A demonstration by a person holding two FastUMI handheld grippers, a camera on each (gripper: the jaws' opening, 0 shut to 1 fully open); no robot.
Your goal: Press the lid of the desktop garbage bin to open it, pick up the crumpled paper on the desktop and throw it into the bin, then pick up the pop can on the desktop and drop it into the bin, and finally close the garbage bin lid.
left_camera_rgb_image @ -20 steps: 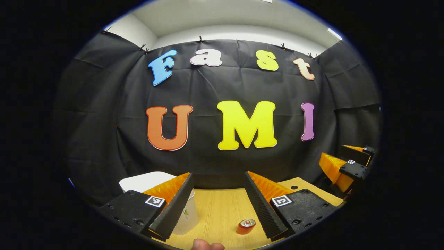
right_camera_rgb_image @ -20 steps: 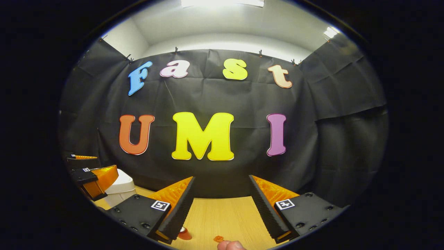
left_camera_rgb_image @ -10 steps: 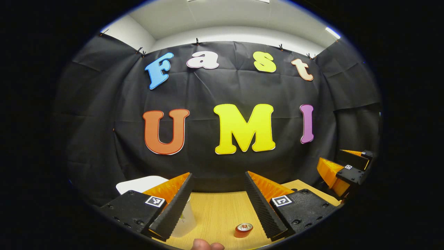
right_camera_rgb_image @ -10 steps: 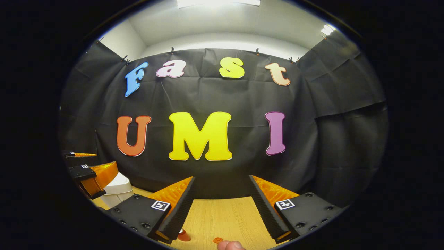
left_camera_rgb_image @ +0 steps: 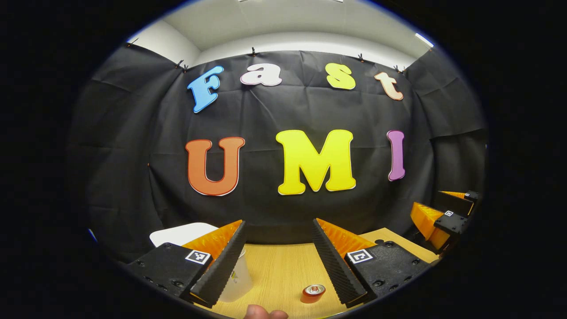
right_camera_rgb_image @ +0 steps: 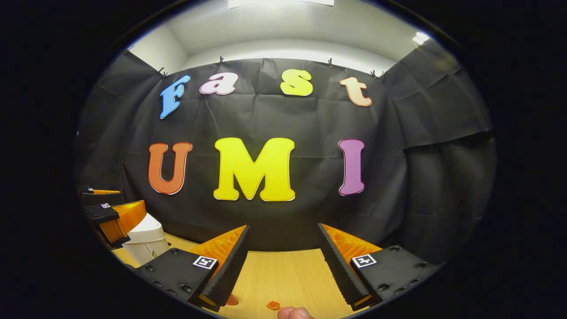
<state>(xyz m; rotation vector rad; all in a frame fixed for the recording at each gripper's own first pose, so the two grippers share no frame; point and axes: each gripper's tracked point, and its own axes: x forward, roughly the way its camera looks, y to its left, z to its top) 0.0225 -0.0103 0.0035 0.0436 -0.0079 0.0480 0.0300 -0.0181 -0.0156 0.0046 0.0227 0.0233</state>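
Note:
My left gripper (left_camera_rgb_image: 279,223) is open above the wooden table (left_camera_rgb_image: 283,266), with nothing between its fingers. A red pop can (left_camera_rgb_image: 313,292) stands upright on the table just inside its right finger. The white garbage bin (left_camera_rgb_image: 181,232) sits behind its left finger, lid down. In the right gripper view my right gripper (right_camera_rgb_image: 282,227) is also open and empty; the pop can (right_camera_rgb_image: 231,301) peeks out from behind its left finger. The bin (right_camera_rgb_image: 146,239) is at far left there, with the left gripper (right_camera_rgb_image: 106,206) hovering beside its top.
A small orange scrap (right_camera_rgb_image: 273,305) lies on the table near a person's fingertip (right_camera_rgb_image: 294,313). The right gripper (left_camera_rgb_image: 436,208) hangs over the table's right edge in the left gripper view. Black cloth walls close the back and sides.
Both views have shifted a little. The can sits lower in the left gripper view and has slid further behind the finger in the right gripper view. Both grippers stay open.

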